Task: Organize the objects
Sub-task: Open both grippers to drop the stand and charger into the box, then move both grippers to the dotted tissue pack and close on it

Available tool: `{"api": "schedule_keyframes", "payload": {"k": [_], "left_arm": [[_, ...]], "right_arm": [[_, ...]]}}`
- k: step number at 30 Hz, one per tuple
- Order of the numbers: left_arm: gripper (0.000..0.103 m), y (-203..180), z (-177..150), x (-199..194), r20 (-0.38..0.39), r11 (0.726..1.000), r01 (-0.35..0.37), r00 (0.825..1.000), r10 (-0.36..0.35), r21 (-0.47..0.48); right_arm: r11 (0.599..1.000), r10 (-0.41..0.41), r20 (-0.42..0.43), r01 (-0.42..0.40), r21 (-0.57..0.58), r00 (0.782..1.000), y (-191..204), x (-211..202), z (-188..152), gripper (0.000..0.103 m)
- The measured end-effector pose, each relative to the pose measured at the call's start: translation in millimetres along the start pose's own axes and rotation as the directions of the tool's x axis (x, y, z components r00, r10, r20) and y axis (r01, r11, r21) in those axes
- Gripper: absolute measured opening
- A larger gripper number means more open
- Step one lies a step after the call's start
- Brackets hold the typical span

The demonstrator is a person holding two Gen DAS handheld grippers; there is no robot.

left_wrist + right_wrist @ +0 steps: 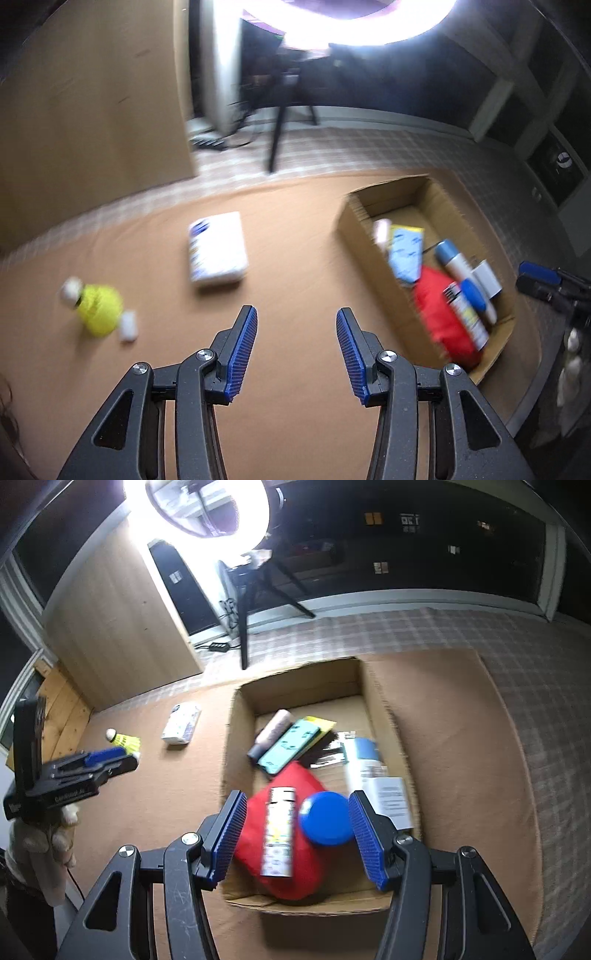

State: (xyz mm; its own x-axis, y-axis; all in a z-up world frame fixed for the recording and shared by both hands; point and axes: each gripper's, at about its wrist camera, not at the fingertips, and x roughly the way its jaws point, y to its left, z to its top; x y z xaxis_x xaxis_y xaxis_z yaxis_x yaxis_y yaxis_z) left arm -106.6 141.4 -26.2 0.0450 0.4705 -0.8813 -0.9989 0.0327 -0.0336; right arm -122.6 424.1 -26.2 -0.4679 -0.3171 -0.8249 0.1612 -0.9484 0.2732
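My left gripper [296, 312] hangs open and empty over the brown mat. Ahead of it lie a white tissue pack [217, 253], a yellow shuttlecock [96, 308] and a small white piece [128, 325]. The cardboard box [369, 240] sits to its right. My right gripper [297, 797] stands open above the box [236, 738], its pads pressing on nothing. Beneath it lie a red pouch [258, 827], a printed can [279, 830] and a blue-capped bottle [325, 818]. Farther in are a pink tube [271, 731], a teal card pack [291, 746] and a white bottle [364, 760].
A gloved hand [48, 838] holds the left gripper [127, 760] left of the box. The right gripper [520, 276] shows at the right edge of the left wrist view. A tripod leg [243, 627] and a wooden cabinet [122, 627] stand beyond the mat on checked flooring.
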Motion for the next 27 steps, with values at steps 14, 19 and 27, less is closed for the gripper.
{"api": "schedule_keyframes", "payload": {"k": [14,19,27], "left_arm": [[0.048,120,-70,-18,-0.011,0.984,-0.090,0.996,0.089,-0.153],[0.048,136,-73,-8,-0.020,0.982,-0.076,0.997,0.073,-0.171],[0.039,159,-58,20,-0.018,0.974,-0.037,0.999,0.034,-0.223]], "right_arm": [[0.993,0.079,-0.076,-0.086,-0.084,0.994,99,67,14,0.054],[0.989,0.116,-0.109,-0.125,-0.083,0.987,130,94,20,0.054],[0.984,0.167,-0.159,-0.175,-0.040,0.973,159,131,33,0.054]]}}
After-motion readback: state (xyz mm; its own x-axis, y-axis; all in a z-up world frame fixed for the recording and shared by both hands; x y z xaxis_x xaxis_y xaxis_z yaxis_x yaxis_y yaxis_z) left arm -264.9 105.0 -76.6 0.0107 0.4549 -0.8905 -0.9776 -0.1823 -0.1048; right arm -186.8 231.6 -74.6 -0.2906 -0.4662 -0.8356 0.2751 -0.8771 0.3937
